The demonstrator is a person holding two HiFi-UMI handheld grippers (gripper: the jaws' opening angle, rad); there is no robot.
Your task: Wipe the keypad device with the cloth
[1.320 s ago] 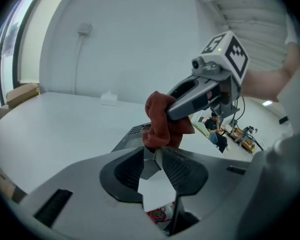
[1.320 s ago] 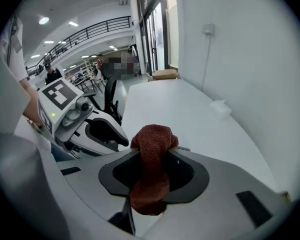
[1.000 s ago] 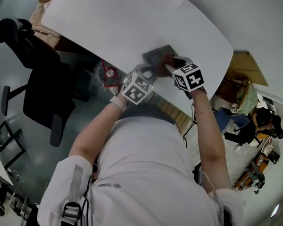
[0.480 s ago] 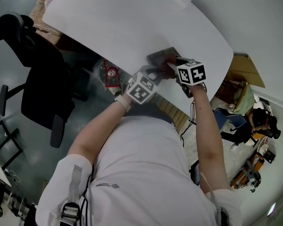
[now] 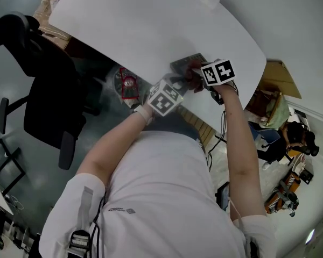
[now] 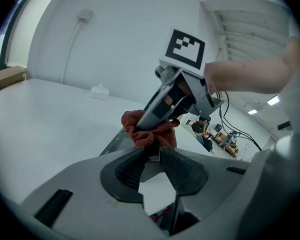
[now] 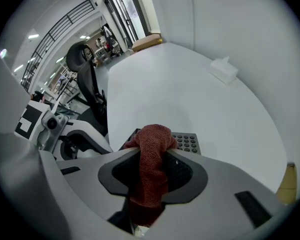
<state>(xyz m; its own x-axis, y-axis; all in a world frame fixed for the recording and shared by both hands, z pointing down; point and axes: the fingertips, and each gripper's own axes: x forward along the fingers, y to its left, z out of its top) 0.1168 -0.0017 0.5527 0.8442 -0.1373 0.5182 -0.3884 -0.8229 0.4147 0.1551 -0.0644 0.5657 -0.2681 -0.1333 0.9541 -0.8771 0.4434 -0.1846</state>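
Keypad: we see the dark keypad (image 5: 187,63) lying flat on the bench (image 5: 151,20), close to its near edge and just ahead of both grippers.
Left gripper: the left gripper (image 6: 151,155) is clenched on the keypad's near edge; by our reading it pins the keypad in place.
Right gripper: the right gripper (image 7: 152,160) is clamped on the cloth (image 7: 151,146) and points steeply down at the keypad.
Cloth: a rust-red wad, its bulge pressed on the keypad just beside the block of round keys (image 7: 189,143).
Done: we judge the wipe is under way, since the cloth is on the keypad. How much has already been rubbed we cannot tell, as no streak or dirt shows.
Left: the keys lie bare beside the cloth, so we reckon they need a pass, then the far edge. After that the cloth can lift away and the keypad be let go.
Writing on keypad: none we can read; the keys are too small to show any marks.
Markers: each gripper's cube (image 5: 164,97) carries black-and-white square patterns, no letters.
Box: a small white box (image 7: 224,69) sits well apart on the bench, with no legible print.
Under the bench: a red thing (image 5: 128,84) with a round pale label, too blurred to read.
Brands: we find no brand name in any view.
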